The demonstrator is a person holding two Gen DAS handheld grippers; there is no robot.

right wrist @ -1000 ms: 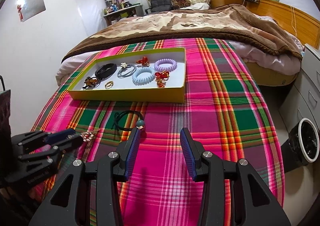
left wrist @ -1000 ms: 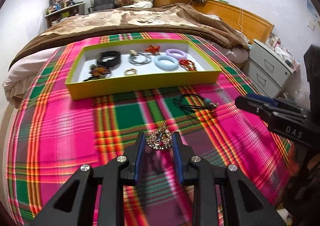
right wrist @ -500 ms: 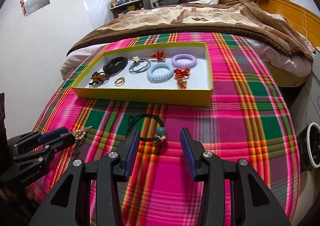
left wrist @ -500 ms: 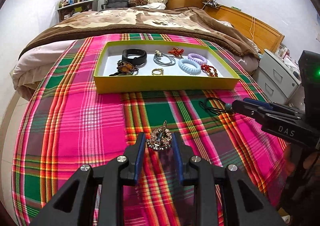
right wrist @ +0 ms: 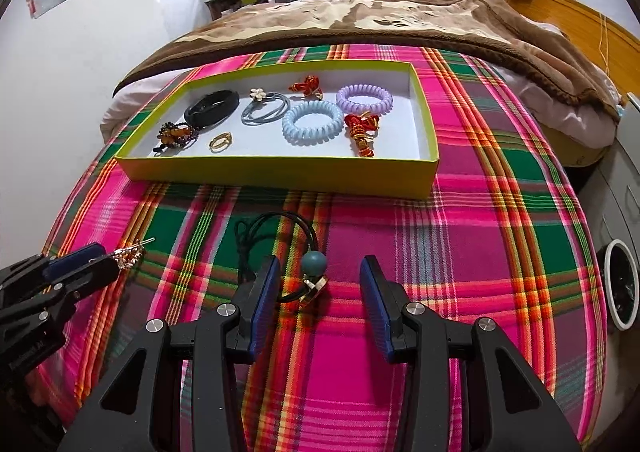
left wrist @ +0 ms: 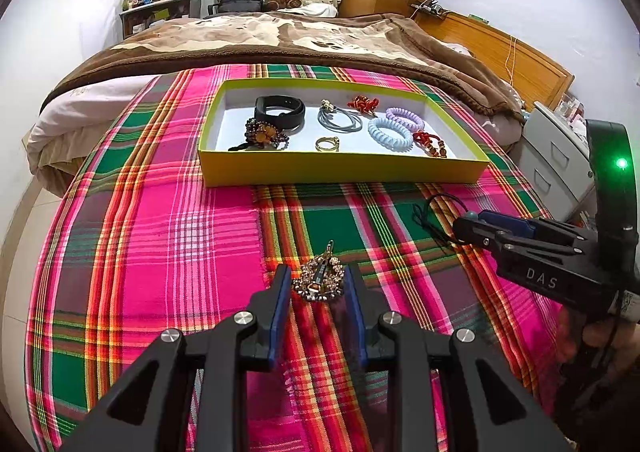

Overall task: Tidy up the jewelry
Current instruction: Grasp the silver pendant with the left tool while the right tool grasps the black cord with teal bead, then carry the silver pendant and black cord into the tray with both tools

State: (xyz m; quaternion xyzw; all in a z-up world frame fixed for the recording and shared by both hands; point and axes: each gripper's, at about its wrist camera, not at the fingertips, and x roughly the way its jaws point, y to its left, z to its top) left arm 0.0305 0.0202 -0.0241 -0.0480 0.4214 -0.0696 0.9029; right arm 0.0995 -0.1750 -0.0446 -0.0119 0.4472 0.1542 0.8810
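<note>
Spread over the bed, a plaid cloth (left wrist: 160, 252) was seen beneath the left gripper (left wrist: 318, 284), closed on a brooch (left wrist: 319, 279), while the right gripper (right wrist: 316, 284), wide open, straddled a beaded cord (right wrist: 296, 252) short of the tray (right wrist: 280, 172), so a snagged cord could be dragged.

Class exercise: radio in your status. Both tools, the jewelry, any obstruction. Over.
Left tool shut on sparkly rhinestone brooch. Right tool open, straddling black cord necklace with teal bead on plaid cloth. Yellow-green tray ahead, path unobstructed. Over.
</note>
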